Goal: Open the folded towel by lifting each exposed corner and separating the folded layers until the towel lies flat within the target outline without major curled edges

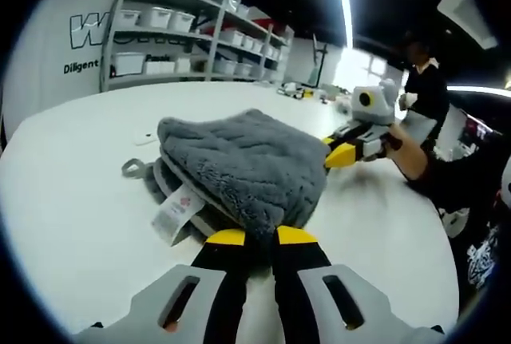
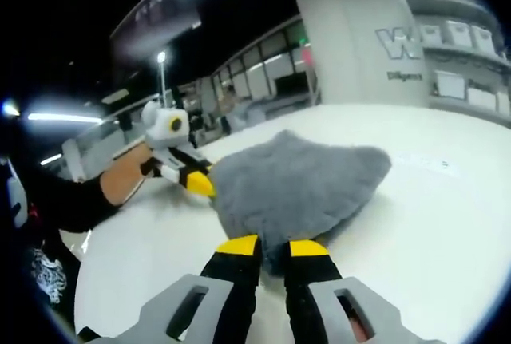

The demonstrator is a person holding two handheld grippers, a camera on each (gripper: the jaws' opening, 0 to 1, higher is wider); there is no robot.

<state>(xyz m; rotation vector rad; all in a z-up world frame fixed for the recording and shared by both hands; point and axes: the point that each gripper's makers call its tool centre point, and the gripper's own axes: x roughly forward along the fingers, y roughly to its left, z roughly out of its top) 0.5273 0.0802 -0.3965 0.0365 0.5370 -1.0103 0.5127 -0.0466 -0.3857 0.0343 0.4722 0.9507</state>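
While both grippers pinch opposite corners, the grey towel (image 1: pixel 239 164) is raised off the white table (image 1: pixel 72 200) in a folded bundle. Left gripper (image 1: pixel 262 236): yellow-tipped jaws nearly closed on the near corner, fabric bunched between them. Right gripper (image 2: pixel 272 247): jaws likewise drawn in on its corner, grey pile squeezed in the narrow gap. Towel layers are stacked, lower folds sagging; white care label (image 1: pixel 177 212) and small loop (image 1: pixel 132 170) hang at one edge. Shelving with white bins (image 1: pixel 172 21) stands against the far wall. A person (image 1: pixel 423 81) stands beyond the table.
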